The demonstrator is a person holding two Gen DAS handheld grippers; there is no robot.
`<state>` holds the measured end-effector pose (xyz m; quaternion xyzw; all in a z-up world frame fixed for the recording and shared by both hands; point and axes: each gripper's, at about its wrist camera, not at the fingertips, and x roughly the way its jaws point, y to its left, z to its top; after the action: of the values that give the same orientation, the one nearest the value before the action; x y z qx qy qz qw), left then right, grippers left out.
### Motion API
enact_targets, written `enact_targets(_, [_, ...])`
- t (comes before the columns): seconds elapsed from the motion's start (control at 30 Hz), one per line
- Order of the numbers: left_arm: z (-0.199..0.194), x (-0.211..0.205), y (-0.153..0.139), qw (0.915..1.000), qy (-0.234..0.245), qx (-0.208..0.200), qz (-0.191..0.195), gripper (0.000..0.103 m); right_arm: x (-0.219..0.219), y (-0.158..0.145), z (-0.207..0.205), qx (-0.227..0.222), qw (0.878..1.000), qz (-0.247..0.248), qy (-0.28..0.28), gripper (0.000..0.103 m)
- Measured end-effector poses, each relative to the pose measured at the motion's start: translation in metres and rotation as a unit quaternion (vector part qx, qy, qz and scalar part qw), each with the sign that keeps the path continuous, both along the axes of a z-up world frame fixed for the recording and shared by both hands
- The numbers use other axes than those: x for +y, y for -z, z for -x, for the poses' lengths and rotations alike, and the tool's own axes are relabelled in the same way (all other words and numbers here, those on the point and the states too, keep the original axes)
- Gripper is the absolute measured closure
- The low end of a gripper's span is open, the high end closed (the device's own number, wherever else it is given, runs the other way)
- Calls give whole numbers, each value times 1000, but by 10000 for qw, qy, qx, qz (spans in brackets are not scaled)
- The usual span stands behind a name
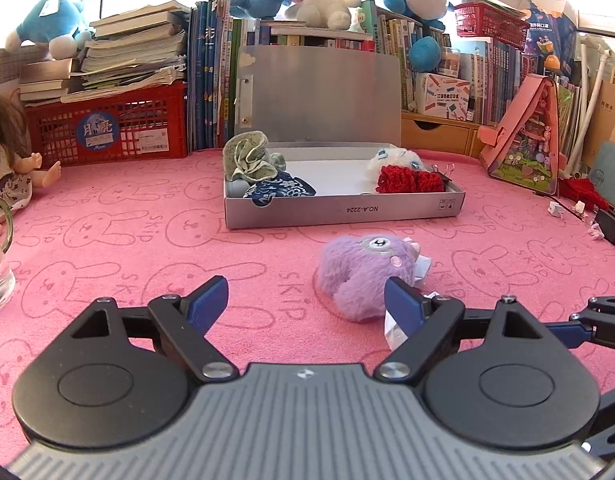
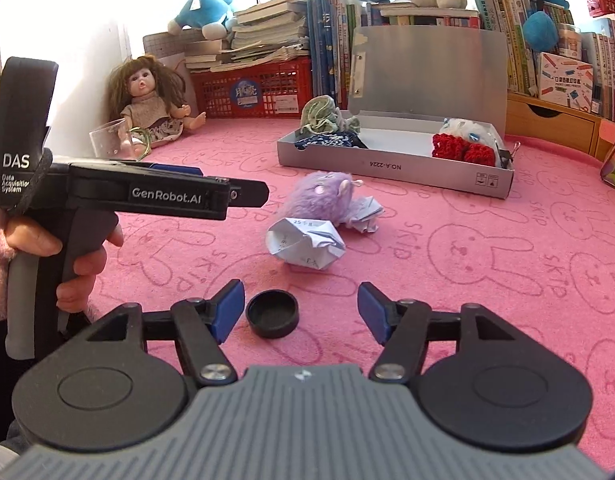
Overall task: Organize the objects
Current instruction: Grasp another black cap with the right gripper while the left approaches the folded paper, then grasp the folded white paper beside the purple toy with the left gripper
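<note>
A purple plush toy lies on the pink mat, in front of an open grey box. In the box are a green cloth, a blue patterned pouch, a white plush and a red knit piece. My left gripper is open, and its right finger stands just in front of the plush's near side and a paper scrap. In the right wrist view, crumpled paper lies near the plush. A black cap sits loose between the fingers of my open right gripper.
A doll and a clear glass cup are at the left. A red crate, stacked books and plush toys line the back. A pink house-shaped toy leans at the right. A hand holds the left gripper's handle.
</note>
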<state>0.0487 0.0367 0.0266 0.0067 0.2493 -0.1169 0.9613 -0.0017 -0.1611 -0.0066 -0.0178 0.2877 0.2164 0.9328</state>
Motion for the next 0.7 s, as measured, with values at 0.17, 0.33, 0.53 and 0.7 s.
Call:
enact_targets(0.17, [-2,8,1,9999,-148,59,67,15,18,12,1,115,9996,171,-215,28])
enact_targets(0.33, [-4,5,3,9998,-122,107,111,15,21,12,4,42,9997,219,-123,49])
enact_targets(0.53, [0,-4,6,9997,7,158,209,15,11,9,1,-38,9988,303,387,67])
enact_targets(0.7, [5,-14,8,9991,120,222,337,15,-12,8,-9,-11,9943,230,1044,66])
